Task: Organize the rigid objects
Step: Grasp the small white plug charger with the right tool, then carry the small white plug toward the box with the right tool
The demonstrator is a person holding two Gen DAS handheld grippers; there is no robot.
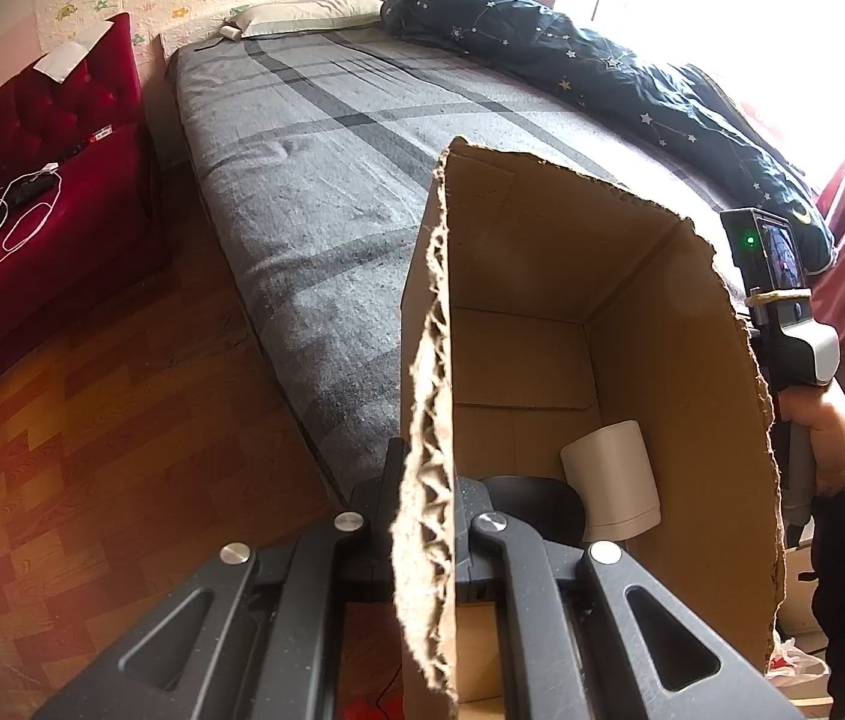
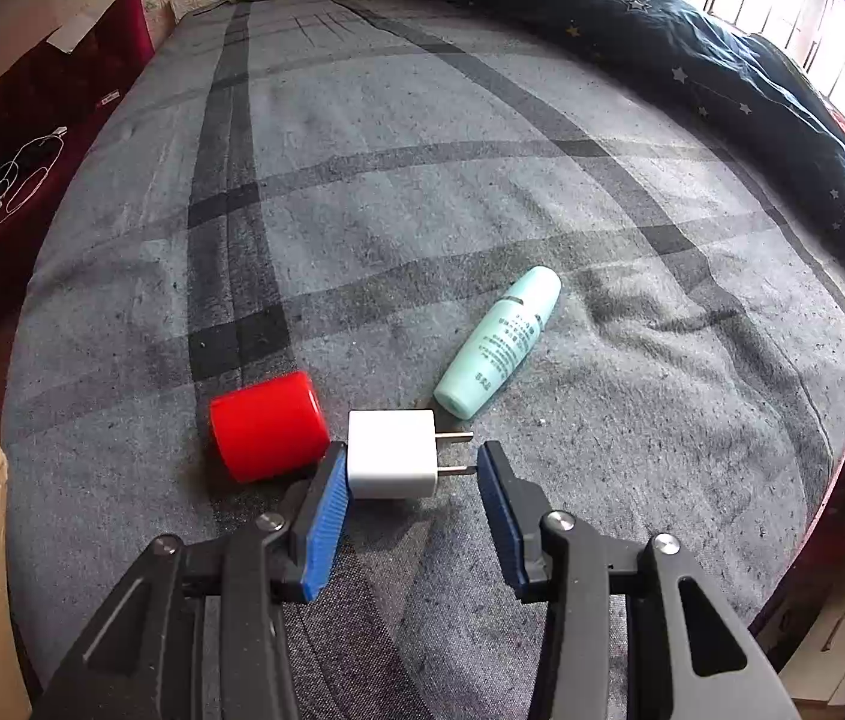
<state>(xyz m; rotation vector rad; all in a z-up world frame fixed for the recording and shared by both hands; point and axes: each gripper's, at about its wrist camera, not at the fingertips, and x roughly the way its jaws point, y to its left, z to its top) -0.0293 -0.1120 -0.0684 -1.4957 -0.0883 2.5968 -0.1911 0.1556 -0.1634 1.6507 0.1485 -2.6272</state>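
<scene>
— Grey checked blanket (image 2: 422, 192) covers the bed, and nearest to us the right gripper (image 2: 411, 468) stands wide open around the white charger (image 2: 392, 453): its left pad touches the body, its right pad sits just off the prongs.

— What could go wrong there?

— I judge that closing across the prongs may twist the charger out, or nudge the red cap (image 2: 266, 426) lying just left of it and send it rolling. The mint bottle (image 2: 500, 342), a little farther right, lies on its side and could roll too.

— And the other hand?

— The left gripper (image 1: 422, 531) is clamped on the near wall of the cardboard box (image 1: 662, 312), held beside the bed. A thin torn edge could bend or slip, tipping out the white cylinder (image 1: 611, 474) inside.

— Anything unclear?

— The box wall hides the pads themselves and part of the floor of the box. What the cylinder is, I cannot tell. Farther off, the window glare washes out the dark quilt's (image 1: 632, 66) far end.
</scene>
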